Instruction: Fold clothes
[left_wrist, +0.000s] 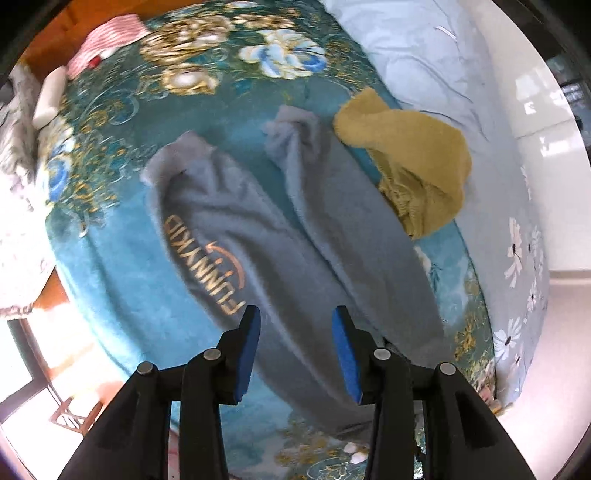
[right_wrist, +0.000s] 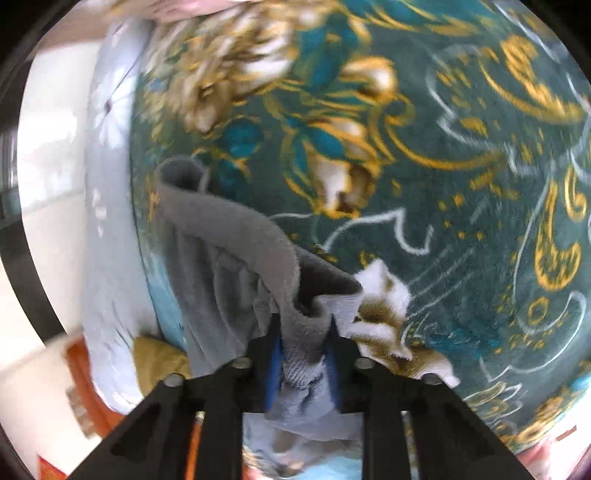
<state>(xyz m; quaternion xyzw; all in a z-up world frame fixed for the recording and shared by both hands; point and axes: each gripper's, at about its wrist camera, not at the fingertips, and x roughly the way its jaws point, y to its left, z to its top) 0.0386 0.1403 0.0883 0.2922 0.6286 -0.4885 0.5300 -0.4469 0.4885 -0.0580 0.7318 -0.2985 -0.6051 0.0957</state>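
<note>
Clothes were barely started, honestly. Going big to small: the bed (left_wrist: 122, 266) had a teal flowered blanket over it, and a pale blue quilt (left_wrist: 424, 59) was bunched along the far side. The grey pants (left_wrist: 280, 236) lay spread on the blanket with both legs stretched out and apart, gold lettering showing, no fold in them that I could see. Just beside one leg's cuff sat a mustard yellow garment (left_wrist: 417, 158), crumpled in a heap, so that one looked untouched too.

The left gripper (left_wrist: 295, 321) hovered over the pants near the waist end, its blue fingers (left_wrist: 249, 347) spread wide with nothing between them. The right gripper (right_wrist: 303, 332) was clamped on a bunched edge of the pants, looked like the ribbed waistband, lifted off the blanket. My guess: first fold just starting, everything else left.
</note>
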